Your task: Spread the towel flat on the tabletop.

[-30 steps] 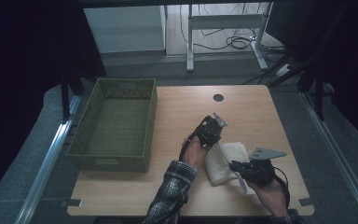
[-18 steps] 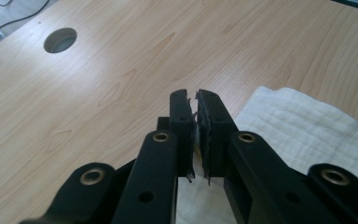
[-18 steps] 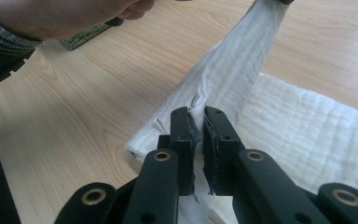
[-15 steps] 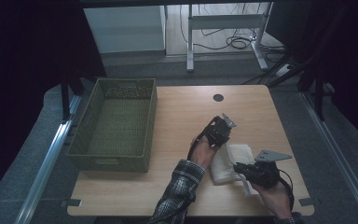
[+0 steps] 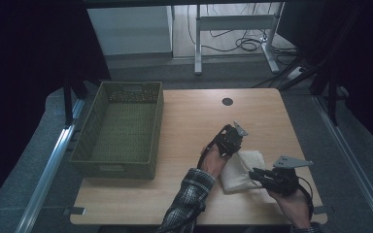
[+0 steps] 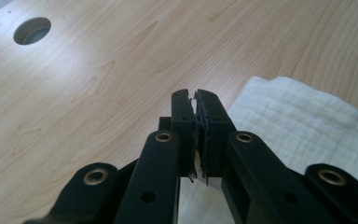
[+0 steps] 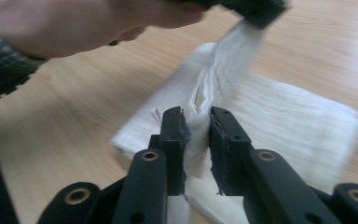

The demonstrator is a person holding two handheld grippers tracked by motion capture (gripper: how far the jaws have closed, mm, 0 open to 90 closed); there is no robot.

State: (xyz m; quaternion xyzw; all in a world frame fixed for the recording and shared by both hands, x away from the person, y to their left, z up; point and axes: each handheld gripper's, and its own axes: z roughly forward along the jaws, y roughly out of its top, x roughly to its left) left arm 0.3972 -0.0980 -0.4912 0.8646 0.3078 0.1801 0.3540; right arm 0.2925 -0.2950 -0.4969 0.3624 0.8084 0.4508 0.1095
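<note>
We keep the left gripper (image 6: pixel 196 100) pinched on the white cloth (image 5: pixel 240 170) while the right gripper (image 7: pixel 196 122), just loosening around a fold, regrips cleanly

A green woven basket (image 5: pixel 119 131) sits on the left half of the pale wooden counter (image 5: pixel 189 126), a round cable hole (image 5: pixel 227 101) lies near the counter's far edge at the frame's centre, and beyond it, at the upper centre, stand grey desk legs (image 5: pixel 233 29) with tangled cables (image 5: pixel 245 43) on the floor.
</note>
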